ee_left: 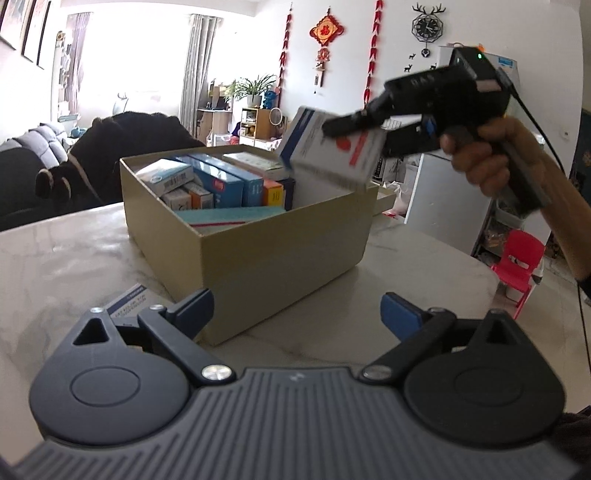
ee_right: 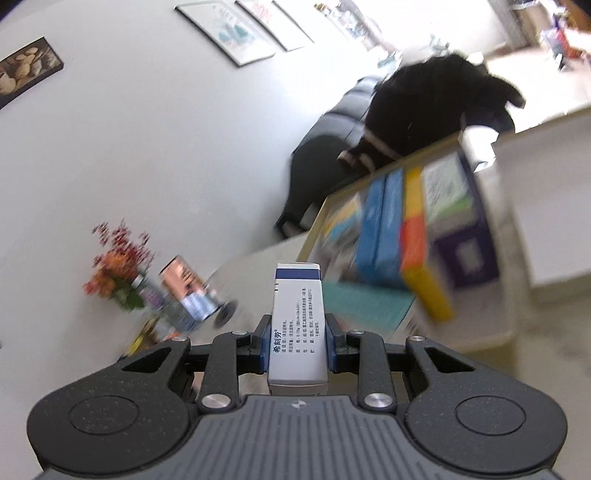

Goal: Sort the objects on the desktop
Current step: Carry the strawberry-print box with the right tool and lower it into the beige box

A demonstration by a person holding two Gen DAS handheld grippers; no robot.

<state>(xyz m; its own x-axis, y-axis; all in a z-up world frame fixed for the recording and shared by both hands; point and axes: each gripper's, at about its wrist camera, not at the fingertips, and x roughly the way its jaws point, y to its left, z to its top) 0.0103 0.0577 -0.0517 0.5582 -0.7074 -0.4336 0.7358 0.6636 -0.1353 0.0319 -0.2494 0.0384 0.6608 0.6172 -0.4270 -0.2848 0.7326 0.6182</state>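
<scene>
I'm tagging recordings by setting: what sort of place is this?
Most likely a home living room. A sofa stands behind the marble table, a red knot ornament and a clock hang on the wall, and a child's red chair sits nearby.

Open box (ee_left: pixel 258 236) sits on the table (ee_left: pixel 66 258), packed with smaller cartons (ee_left: pixel 221 181) standing side by side. 1 packet (ee_left: pixel 127 301) lies on the table just left of the box. Medicine carton (ee_left: pixel 332 147) hangs above the box's right rear corner. Sofa (ee_left: pixel 22 177) behind the table.
</scene>
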